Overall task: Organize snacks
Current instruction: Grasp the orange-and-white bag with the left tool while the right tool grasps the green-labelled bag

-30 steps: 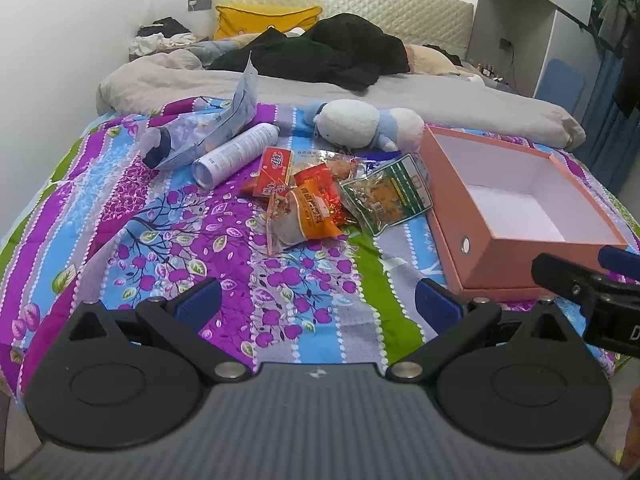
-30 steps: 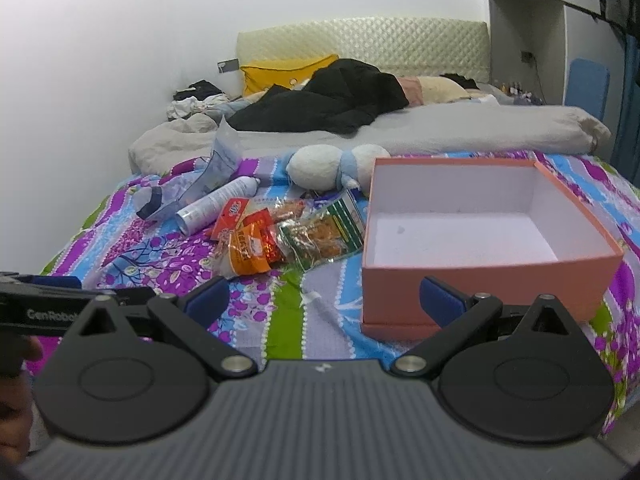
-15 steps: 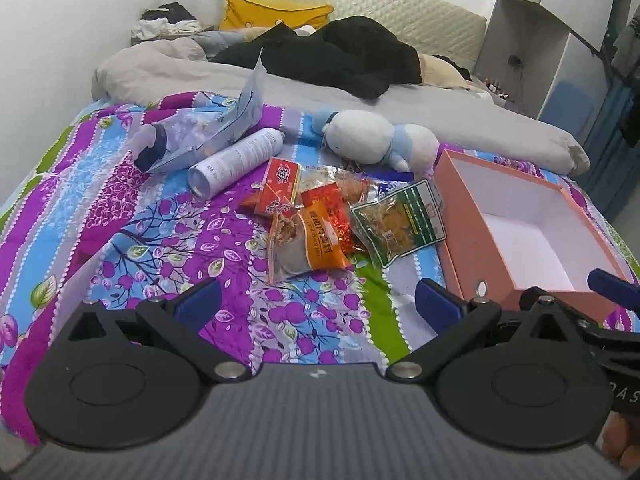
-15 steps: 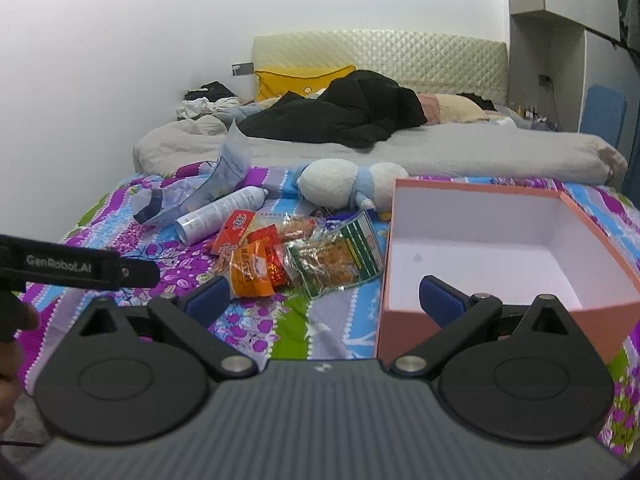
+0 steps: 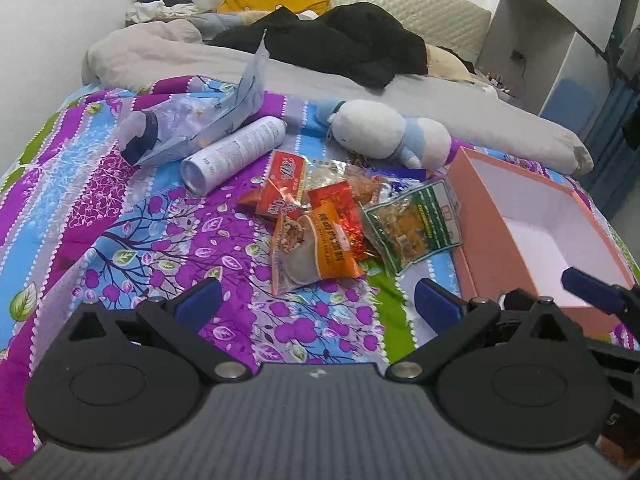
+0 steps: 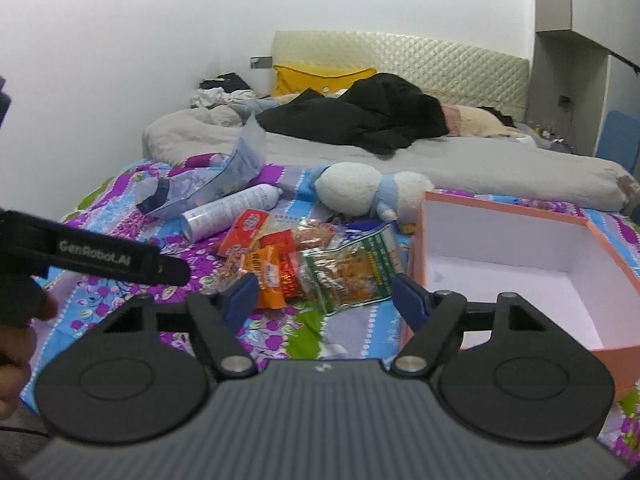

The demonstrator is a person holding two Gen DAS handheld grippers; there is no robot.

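A pile of snack packets lies on the flowered bedspread: an orange packet (image 5: 316, 248), a green packet (image 5: 416, 224) and red packets (image 5: 280, 186). To their right stands an empty pink box (image 5: 480, 216) with a white inside. My left gripper (image 5: 316, 306) is open just short of the orange packet, with nothing between its fingers. My right gripper (image 6: 324, 296) hovers in front of the green packet (image 6: 348, 272) and the orange packet (image 6: 266, 276). Its jaws are closing with no packet pressed between the pads. The pink box (image 6: 416, 256) is at its right.
Behind the snacks lie a white and blue plush toy (image 5: 384, 134), a white spray can (image 5: 236, 152) and a clear plastic bag (image 5: 200, 124). A grey duvet (image 5: 168, 52) and black clothing (image 5: 340, 40) cover the far bed. A hand (image 6: 16, 344) holds the left gripper.
Both grippers have moved forward toward the snack pile, which now looks larger. The right gripper's fingers have come closer together. The left gripper's fingers stay apart.
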